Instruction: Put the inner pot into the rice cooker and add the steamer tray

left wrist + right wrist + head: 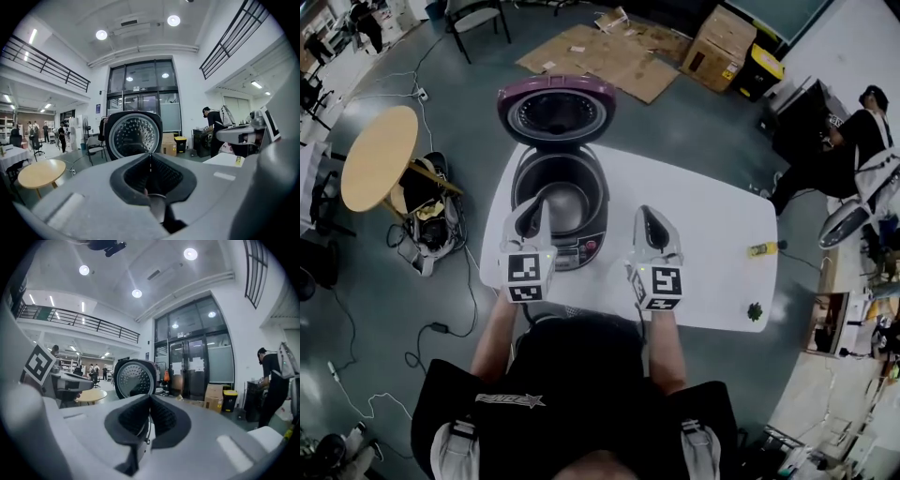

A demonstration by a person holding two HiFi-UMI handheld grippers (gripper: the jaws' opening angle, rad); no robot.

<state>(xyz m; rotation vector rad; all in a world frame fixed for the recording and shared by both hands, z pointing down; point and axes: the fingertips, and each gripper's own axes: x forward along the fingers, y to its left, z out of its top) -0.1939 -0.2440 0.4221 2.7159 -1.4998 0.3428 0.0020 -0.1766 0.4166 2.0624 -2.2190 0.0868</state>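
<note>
A high, bright hall with a grey floor, glass doors and a railed gallery surrounds a white counter (712,234). At the counter's far left stands the rice cooker (561,202), its purple-rimmed lid (556,111) swung open and upright on the far side. The well shows grey metal, but whether the inner pot sits in it cannot be told. The left hand-held gripper (532,208) is over the cooker's near edge, and the right hand-held gripper (649,217) is just right of the cooker above bare counter. Both have their jaws closed together with nothing between them. A small yellow object (761,248) and a small dark green one (755,311) lie near the counter's right end. A round wooden table (380,157) stands on the floor to the left, with flattened cardboard (600,52) beyond.
</note>
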